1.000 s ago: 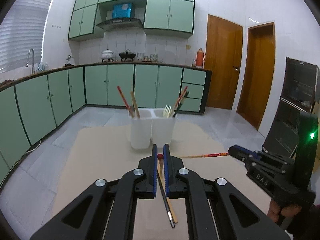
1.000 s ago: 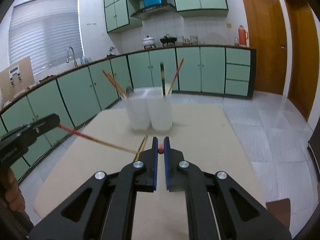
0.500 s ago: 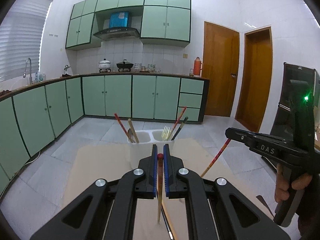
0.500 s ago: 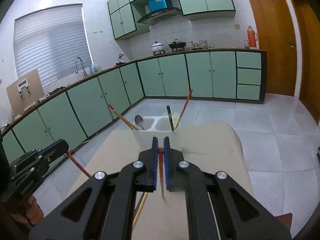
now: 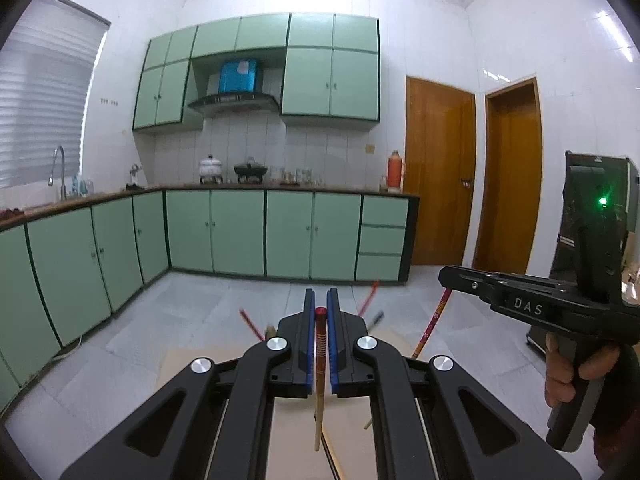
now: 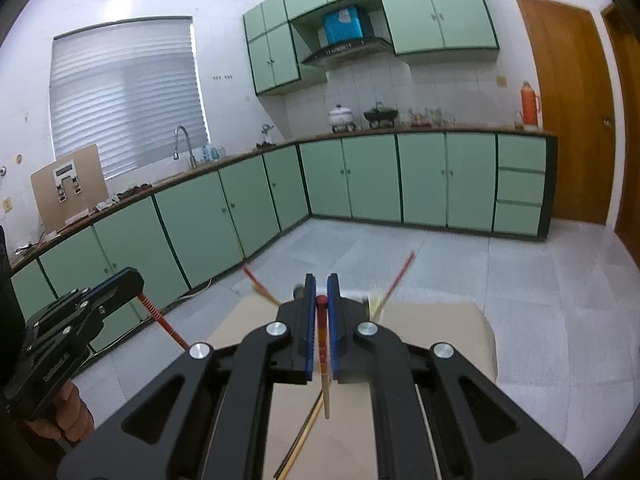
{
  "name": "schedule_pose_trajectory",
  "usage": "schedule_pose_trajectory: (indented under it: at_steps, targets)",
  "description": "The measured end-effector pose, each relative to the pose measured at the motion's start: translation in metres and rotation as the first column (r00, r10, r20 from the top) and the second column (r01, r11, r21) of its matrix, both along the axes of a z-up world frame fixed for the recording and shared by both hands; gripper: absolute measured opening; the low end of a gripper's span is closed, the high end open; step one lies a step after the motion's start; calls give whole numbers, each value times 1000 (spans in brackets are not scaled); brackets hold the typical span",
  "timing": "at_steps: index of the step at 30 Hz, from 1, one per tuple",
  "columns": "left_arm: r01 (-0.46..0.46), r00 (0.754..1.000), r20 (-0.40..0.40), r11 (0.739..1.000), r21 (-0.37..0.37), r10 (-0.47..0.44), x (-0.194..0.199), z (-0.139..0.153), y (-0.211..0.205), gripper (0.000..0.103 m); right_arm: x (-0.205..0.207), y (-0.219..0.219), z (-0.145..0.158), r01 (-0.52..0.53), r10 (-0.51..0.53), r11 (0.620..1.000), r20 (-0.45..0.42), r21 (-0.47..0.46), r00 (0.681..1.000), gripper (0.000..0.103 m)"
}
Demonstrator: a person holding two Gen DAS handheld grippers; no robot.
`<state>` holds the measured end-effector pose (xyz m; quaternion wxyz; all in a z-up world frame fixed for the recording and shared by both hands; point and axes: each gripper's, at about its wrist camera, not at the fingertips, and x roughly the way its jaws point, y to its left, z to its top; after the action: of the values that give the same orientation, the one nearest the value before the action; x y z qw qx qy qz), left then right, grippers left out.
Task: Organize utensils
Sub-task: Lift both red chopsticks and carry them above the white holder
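Note:
My left gripper [image 5: 320, 314] is shut on a red-topped chopstick [image 5: 319, 364] that hangs down from its jaws above the beige table [image 5: 200, 364]. My right gripper [image 6: 321, 300] is shut on a second red-topped chopstick [image 6: 323, 354], also hanging down. Each gripper shows in the other's view, the right gripper [image 5: 444, 278] at the right and the left gripper [image 6: 134, 280] at the left. The white holder is hidden behind the fingers. Only the tips of the utensils in it [image 5: 370, 294] [image 6: 396, 276] stick out.
Another chopstick [image 6: 304, 440] lies on the table [image 6: 460, 320] below the grippers. Green kitchen cabinets [image 5: 240, 236] line the far wall and left side. Two wooden doors [image 5: 440, 176] stand at the right. The floor [image 6: 520, 280] is grey tile.
Both grippers have lifted and tilted up with their chopsticks, which now hang near vertical. The holder has dropped out of sight behind the fingers.

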<state>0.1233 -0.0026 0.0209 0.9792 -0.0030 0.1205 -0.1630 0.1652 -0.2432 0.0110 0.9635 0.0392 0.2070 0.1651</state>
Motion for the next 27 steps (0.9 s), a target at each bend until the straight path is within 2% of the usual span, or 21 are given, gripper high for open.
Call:
schedule_pose_trajectory:
  at_steps: [8,13,16,21,27]
  targets:
    - [-8,994,108,1000,-16,10,42,46,-3,5,40,5,57,0,2,1000,112,-15,994,5]
    - [-20,991,135,999,-34,24,76,58,-7,5,78,5,70,25,-21,999,128,-29,991,5]
    - [-27,991,130,998,-53,34,100,54,-9,5,100,5,64,33,-30,999,116,-31,993,5]
    - [-51,994,94,997,-60,56,142,30,-16,5,134,3,35,56,-54,998,73,-35,996,5]
    - [-55,998,0,997,-45,55,179,-11,-24,5,156,1,0,57,-57,998,12,-26,998,5]
